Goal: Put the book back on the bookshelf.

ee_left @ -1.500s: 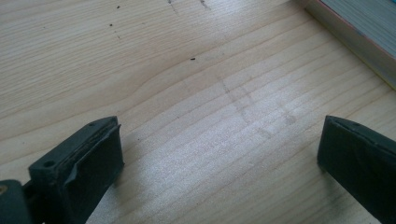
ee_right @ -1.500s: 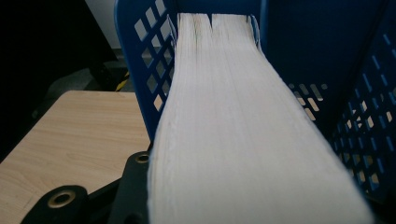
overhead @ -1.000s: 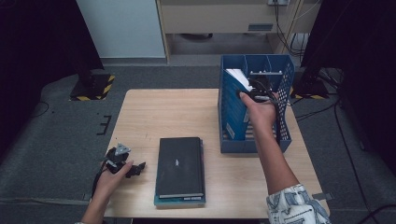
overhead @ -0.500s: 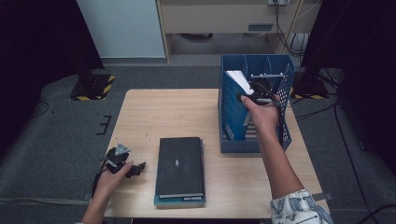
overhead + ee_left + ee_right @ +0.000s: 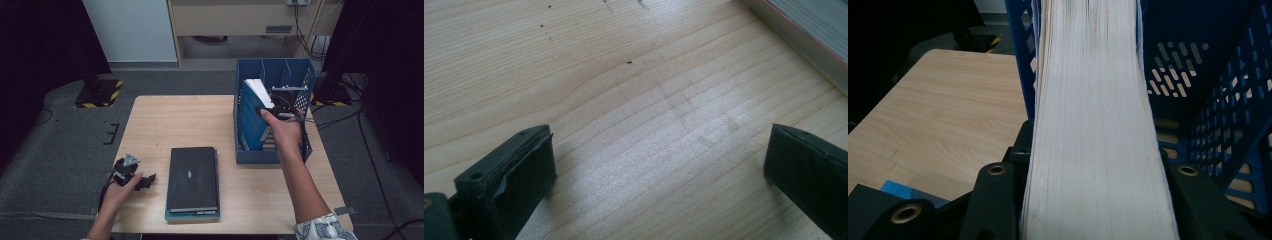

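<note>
In the high view, a wooden table (image 5: pixel 175 120) is seen with a blue file box (image 5: pixel 250 130) standing on its far right part. A thick book (image 5: pixel 259 91) is held upright in the left compartment of the box, its white page edges facing up and toward the person. The right gripper (image 5: pixel 280 102) is clamped on this book over the box, with the right hand (image 5: pixel 284 131) behind it. Near the front edge of the table a black book (image 5: pixel 192 177) is laid flat on a blue one (image 5: pixel 192 215), whose edge shows beneath it. Left of this stack, the left gripper (image 5: pixel 137 176) is rested at the table's front left corner in the left hand (image 5: pixel 119 192), well apart from the box.

In the left gripper view, the two black jaws are spread wide over bare wood, with nothing between them. The page edge of a book (image 5: pixel 814 40) is seen at the upper right corner, lying on the table.

In the right gripper view, the white page block of the thick book (image 5: pixel 1093 125) is seen gripped between the jaws, which are pressed on its two covers. The book is stood against the left wall of the blue box (image 5: pixel 1228 100), and the perforated walls of the box are seen at the right. The table surface (image 5: pixel 943 115) is seen at the left, outside the box.
</note>
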The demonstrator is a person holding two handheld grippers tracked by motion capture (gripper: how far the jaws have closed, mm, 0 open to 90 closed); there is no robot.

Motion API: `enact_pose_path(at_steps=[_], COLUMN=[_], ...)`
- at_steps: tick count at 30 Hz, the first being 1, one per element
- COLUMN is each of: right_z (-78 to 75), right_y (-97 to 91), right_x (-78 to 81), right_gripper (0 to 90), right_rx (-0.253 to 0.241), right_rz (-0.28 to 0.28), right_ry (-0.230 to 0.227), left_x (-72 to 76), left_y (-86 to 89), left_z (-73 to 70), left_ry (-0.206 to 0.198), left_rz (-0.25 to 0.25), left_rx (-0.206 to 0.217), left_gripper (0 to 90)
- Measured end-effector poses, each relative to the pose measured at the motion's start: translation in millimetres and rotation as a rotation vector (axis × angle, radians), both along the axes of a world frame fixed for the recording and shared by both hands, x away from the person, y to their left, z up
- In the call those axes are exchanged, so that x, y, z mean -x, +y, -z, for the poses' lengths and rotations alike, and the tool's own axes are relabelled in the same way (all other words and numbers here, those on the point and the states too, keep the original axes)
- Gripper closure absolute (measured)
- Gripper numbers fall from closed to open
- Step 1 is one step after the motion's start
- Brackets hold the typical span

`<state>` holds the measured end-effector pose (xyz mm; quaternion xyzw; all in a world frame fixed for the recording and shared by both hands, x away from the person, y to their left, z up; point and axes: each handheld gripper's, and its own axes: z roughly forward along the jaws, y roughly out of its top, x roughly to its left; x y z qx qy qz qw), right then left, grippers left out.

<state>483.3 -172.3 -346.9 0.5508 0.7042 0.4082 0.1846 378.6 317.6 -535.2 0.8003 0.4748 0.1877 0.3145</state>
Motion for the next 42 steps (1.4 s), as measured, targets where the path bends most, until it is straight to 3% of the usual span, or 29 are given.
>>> enact_pose_path(at_steps=[8, 14, 23, 31, 42], right_z=[-2.8, -4.6, -6.1, -8.0, -17.8], right_y=[4.5, 7.6, 8.0, 7.5, 14.8], right_x=[-1.0, -5.4, -6.5, -10.2, -22.5], right_gripper=[54.5, 53.2, 59.8, 60.4, 60.4], right_rx=[0.009, 0.006, 0.01, -0.008, 0.006], right_rz=[-0.007, -0.005, 0.005, 0.035, 0.072], right_ry=[-0.008, 0.01, 0.011, -0.013, -0.065], left_x=[0.0, 0.0, 0.1, 0.2, -0.1], left_y=[0.0, -0.1, -0.2, -0.1, 0.2], left_z=[0.0, 0.0, 0.1, 0.3, 0.3], left_ry=[0.0, 0.0, -0.001, -0.004, -0.005], left_rz=[0.0, 0.0, -0.002, -0.001, 0.002], left_rx=[0.0, 0.0, 0.003, 0.004, 0.002], left_gripper=[0.0, 0.0, 0.0, 0.0, 0.0])
